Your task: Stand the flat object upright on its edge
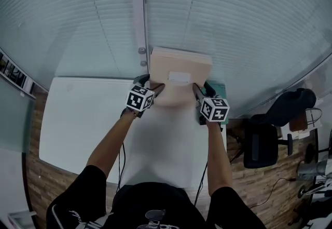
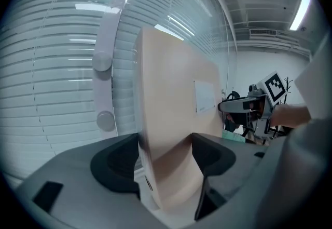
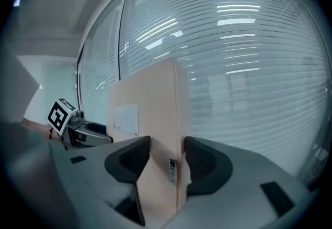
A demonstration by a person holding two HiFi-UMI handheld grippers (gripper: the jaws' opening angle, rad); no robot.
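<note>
From the head view, the person held a flat box [image 1: 176,64] between both hands, over the far edge of a white table [image 1: 83,119] and close to a window covered by blinds [image 1: 233,25]. The box stood tall with its broad face, bearing a white label [image 1: 180,77], turned towards the person. The left gripper [image 1: 154,89] gripped its left side and the right gripper [image 1: 199,93] its right side, both low down on the box. The grippers hid the bottom edge, so it could not be told whether it rested on the table. A teal thing [image 1: 218,89] showed just behind the right gripper, and a dark office chair [image 1: 262,142] stood on the wooden floor well to the right. In the left gripper view, the two dark jaws pinched the side edge of the box [image 2: 171,98], one pad on each broad face, with the box rising nearly upright and leaning a little. The label [image 2: 205,95] showed on the face to the right, the other gripper [image 2: 244,106] was seen past the far side, and a white window post [image 2: 111,51] stood behind. In the right gripper view, the jaws likewise pressed on the opposite side edge of the box [image 3: 150,103], which stood upright between them. A small sticker [image 3: 173,170] sat on the narrow edge facing the camera, and the left gripper [image 3: 88,134] appeared beyond the labelled face.
</note>
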